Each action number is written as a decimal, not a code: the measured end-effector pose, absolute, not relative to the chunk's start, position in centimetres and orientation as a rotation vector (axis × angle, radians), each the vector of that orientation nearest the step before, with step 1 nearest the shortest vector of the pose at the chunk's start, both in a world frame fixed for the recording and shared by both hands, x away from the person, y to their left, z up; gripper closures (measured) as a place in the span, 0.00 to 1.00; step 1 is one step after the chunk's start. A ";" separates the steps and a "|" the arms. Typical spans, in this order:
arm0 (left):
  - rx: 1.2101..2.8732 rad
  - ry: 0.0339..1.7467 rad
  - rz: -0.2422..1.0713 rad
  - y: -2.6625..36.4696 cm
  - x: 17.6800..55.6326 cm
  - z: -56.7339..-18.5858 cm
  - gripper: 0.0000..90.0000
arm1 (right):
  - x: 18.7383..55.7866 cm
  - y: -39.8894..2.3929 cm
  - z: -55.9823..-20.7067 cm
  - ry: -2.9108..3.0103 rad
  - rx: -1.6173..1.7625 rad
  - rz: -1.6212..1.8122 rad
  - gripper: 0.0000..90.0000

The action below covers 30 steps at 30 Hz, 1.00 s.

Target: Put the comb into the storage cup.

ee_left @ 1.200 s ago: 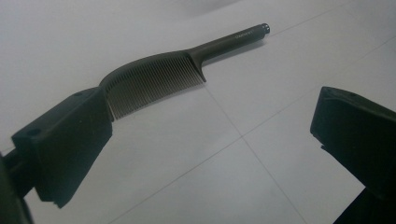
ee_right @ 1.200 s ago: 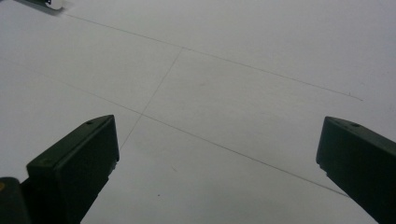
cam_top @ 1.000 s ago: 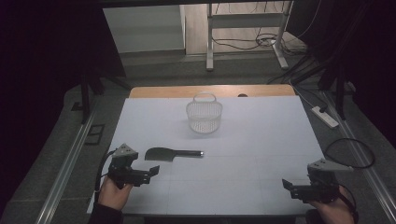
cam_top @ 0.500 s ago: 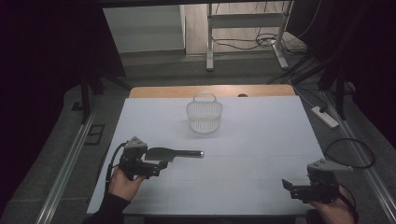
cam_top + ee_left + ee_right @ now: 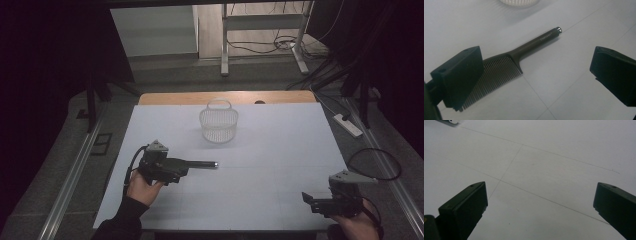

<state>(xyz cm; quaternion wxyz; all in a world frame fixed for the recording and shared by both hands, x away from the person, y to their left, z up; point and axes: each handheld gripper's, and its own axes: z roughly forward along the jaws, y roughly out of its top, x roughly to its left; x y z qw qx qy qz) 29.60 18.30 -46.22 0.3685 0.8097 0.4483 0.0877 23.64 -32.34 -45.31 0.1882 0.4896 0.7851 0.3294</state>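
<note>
- White tabletop [image 5: 280,150]: faint seam lines; wooden edge at far side.
- Grey floor [image 5: 165,65] beyond; cables, metal frame legs.
- Left gripper [image 5: 536,75]: jaws spread over black comb [image 5: 506,67].
- Right gripper [image 5: 540,205]: jaws spread, empty.

White table [image 5: 280,150], power strip [image 5: 348,125], floor cables [image 5: 270,46]

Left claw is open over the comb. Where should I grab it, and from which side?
Probably the spine where teeth meet handle on the comb, coming straight down, jaws across it. It lies flat on the table, so only its thin edges offer grip. The left claw currently straddles the teeth.
</note>
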 end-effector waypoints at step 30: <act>2.116 1.104 0.205 15.6 34.1 -46.4 0.00 | 23.6 -32.3 -45.3 2.218 1.370 0.924 0.00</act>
